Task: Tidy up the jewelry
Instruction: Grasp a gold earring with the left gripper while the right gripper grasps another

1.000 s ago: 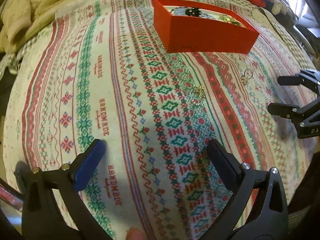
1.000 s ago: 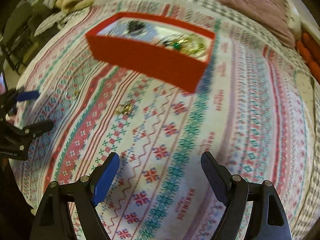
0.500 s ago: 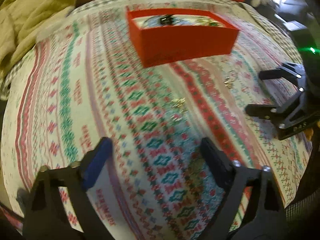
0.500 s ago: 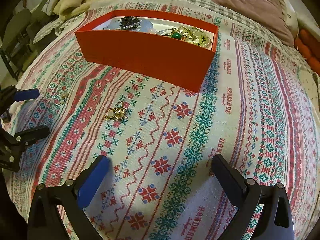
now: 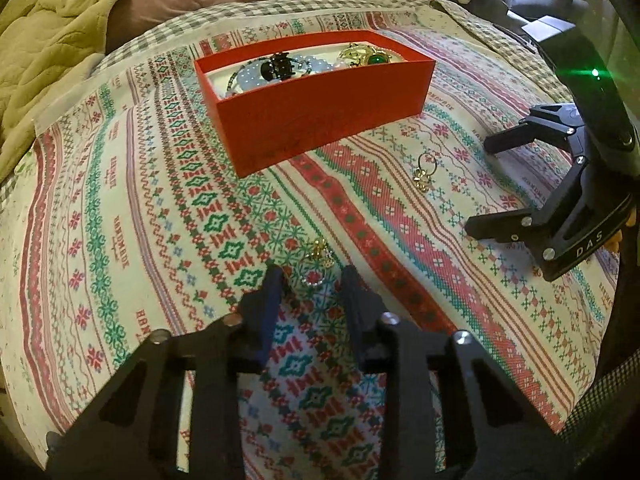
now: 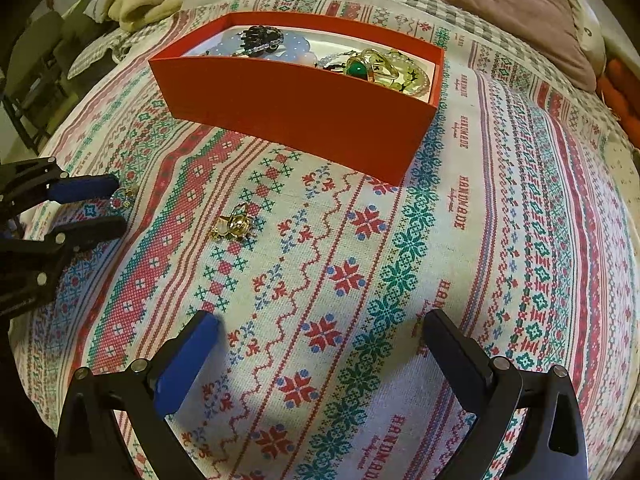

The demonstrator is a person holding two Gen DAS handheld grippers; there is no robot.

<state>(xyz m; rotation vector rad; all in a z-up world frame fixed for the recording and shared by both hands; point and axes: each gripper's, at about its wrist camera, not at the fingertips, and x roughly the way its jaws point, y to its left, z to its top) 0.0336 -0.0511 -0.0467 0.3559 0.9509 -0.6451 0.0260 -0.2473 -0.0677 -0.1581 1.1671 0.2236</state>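
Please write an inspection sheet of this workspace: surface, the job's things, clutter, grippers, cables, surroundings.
Surface: patterned cloth with "HANDMADE" print, spread on a bed.
Job's things: red box holding beads and gold pieces; gold earring lying loose on the cloth; small beaded earring just ahead of the left gripper's fingertips.
Clutter: nothing seen.
Grippers: left gripper partly closed, fingers apart, nothing held; right gripper wide open, empty.
Cables: nothing seen.
Surroundings: mauve pillow, yellowish blanket, checked sheet under the cloth.
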